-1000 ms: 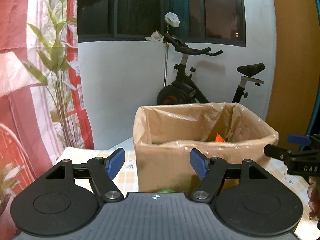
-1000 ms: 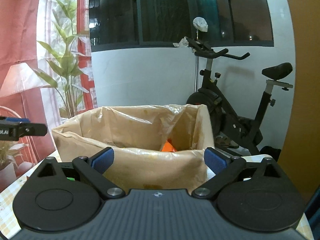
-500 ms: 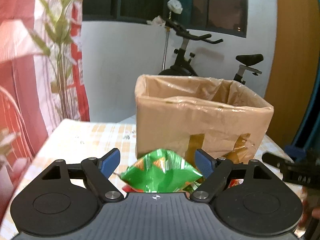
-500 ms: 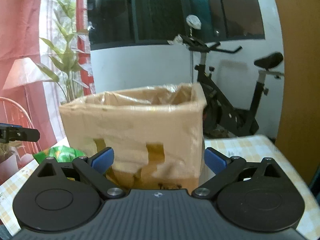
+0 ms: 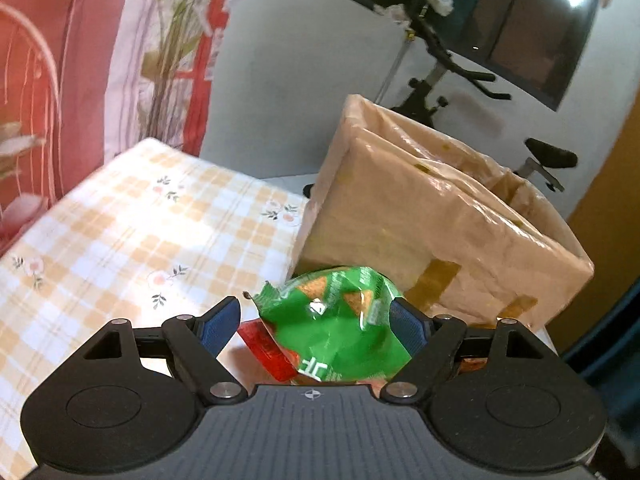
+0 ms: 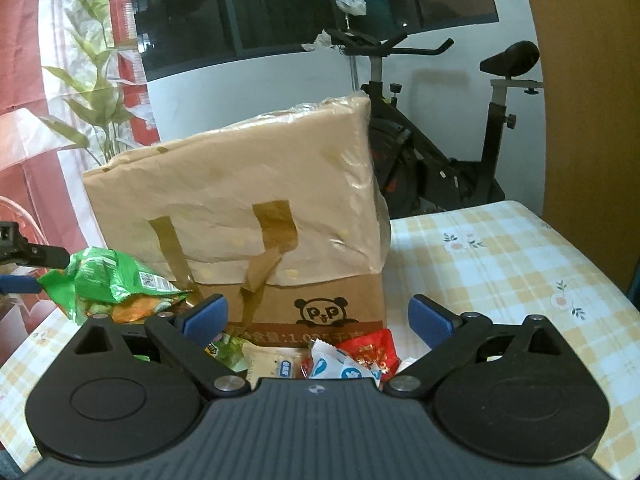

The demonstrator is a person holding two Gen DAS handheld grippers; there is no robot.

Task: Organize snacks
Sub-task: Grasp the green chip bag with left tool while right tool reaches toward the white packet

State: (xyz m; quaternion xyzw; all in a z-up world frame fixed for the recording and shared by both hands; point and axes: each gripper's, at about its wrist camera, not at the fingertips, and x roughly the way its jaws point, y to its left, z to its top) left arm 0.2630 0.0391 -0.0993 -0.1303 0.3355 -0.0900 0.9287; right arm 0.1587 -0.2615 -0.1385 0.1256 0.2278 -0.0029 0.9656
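The left hand-held gripper [image 5: 314,322] is seen spread wide, with a green bag [image 5: 336,320] lying between its blue pads. The right pad [image 5: 406,326] appears to touch the bag's edge, while the left pad [image 5: 218,322] stands clear of it, so the bag is not clamped. A red packet [image 5: 266,350] is partly covered by the green bag.

The right hand-held gripper [image 6: 318,320] is likewise released, nothing being pressed between its pads. Just beyond and below it a small heap of snacks [image 6: 320,360] is seen on the bench [image 6: 500,248]: a pale packet, white-and-blue wrappers and a red wrapper. The heap lies against the front foot of the box [image 6: 256,216].

The box, lined with clear plastic and patched with brown tape, stands upright on the bench, which is covered by a yellow checked cloth with small flowers. A panda mark is printed on its lower front. In the right view the green bag [image 6: 108,280] is found to the left of the box, near its lower corner.

Behind the bench an exercise bike [image 6: 432,128] and a plant [image 6: 100,92] are visible.
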